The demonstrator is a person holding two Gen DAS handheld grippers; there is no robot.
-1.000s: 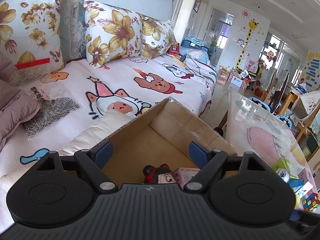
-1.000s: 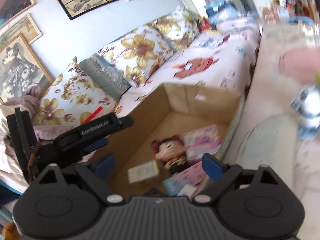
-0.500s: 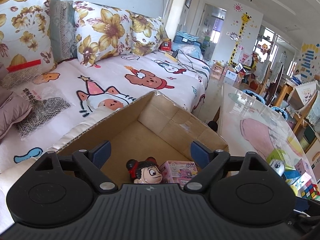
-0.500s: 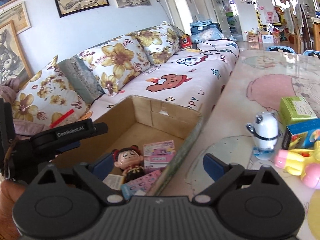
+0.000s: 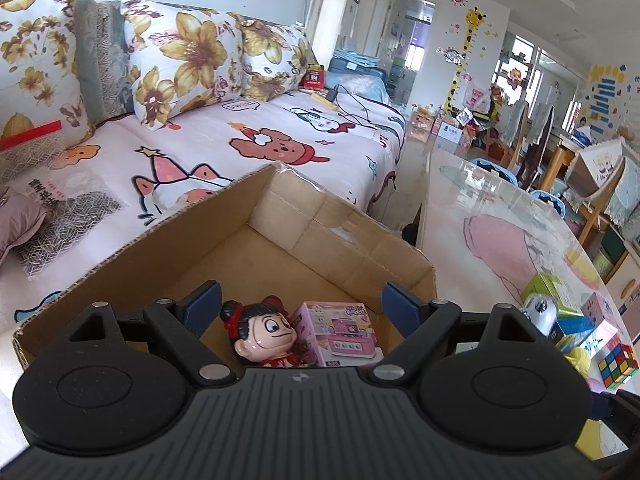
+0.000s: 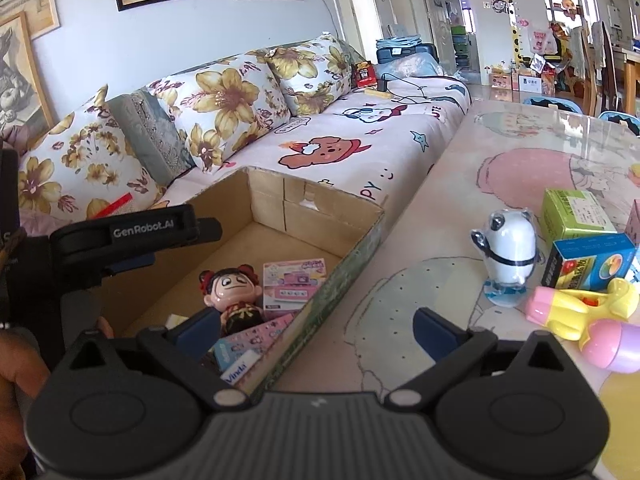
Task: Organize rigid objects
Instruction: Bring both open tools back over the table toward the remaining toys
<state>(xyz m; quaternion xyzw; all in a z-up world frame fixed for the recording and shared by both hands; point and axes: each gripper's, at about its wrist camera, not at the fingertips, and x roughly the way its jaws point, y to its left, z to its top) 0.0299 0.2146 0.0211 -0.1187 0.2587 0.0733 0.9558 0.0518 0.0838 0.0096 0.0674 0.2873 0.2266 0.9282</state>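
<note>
The left gripper (image 5: 298, 300) hung over the cardboard box (image 6: 316, 196) with its jaws spread wide and nothing between them. In the box lay a doll (image 6: 232, 290) touching a pink toy box (image 6: 294, 282). The right gripper (image 6: 320, 326), jaws also apart and holding nothing, straddled the box's wall, and on the table (image 6: 440, 200) to its right stood a panda figure (image 6: 508, 250), near a green box (image 6: 574, 214).

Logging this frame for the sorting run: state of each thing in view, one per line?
left tool: open, empty, over the box
right tool: open, empty, straddling the box's near wall
cardboard box: open-topped, partly filled
doll: in the box, lying face up
pink toy pack: in the box, flat beside the doll
panda figure: upright on the table
green carton: closed, on the table
</note>
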